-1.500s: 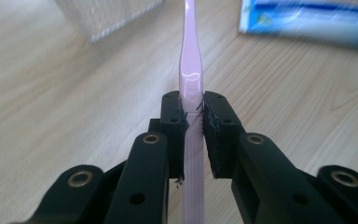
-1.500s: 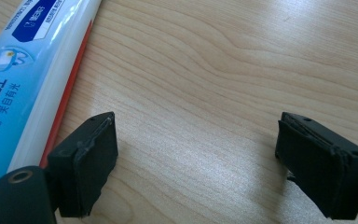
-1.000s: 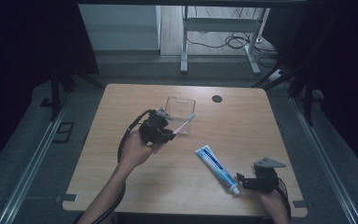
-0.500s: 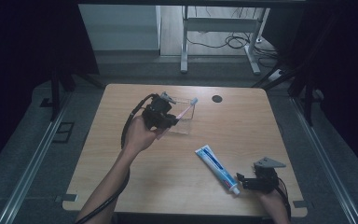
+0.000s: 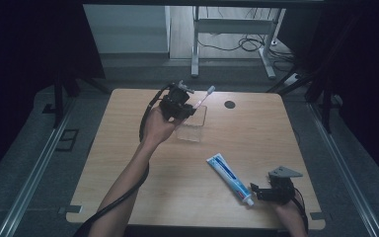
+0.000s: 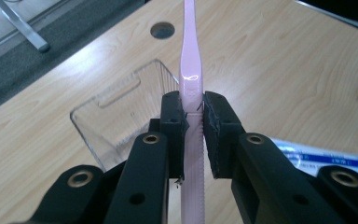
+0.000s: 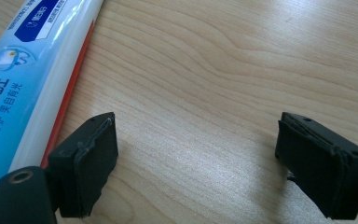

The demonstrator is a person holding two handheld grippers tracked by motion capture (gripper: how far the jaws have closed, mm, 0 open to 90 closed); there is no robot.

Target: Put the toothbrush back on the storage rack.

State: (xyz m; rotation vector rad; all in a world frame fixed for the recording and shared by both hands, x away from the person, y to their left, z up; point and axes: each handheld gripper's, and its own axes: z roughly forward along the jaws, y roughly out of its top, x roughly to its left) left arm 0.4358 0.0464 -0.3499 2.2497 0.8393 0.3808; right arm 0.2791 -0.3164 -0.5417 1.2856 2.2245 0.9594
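Note:
A pink toothbrush [image 6: 189, 84] is clamped between the jaws of my left gripper [image 5: 177, 104], its head pointing away past the far rim of a clear plastic box [image 6: 121, 112]. In the high view the toothbrush [image 5: 203, 96] sticks out to the right above the clear box [image 5: 191, 129], near the table's far edge. A blue and white toothpaste tube [image 5: 228, 176] lies at the front right. My right gripper [image 5: 265, 192] rests on the table just right of the tube's cap, jaws wide apart with bare wood between them; the tube [image 7: 23, 79] lies along its left jaw.
A round black cable hole [image 5: 230, 104] sits in the wooden table [image 5: 256, 143] right of the box. A cable [image 5: 145, 116] loops from the left gripper along the forearm. Beyond the table stands a metal frame with cables on the floor [image 5: 237, 42].
My left gripper has carried the toothbrush away from me toward the far edge, now above the clear box. The right gripper and the toothpaste tube have stayed put.

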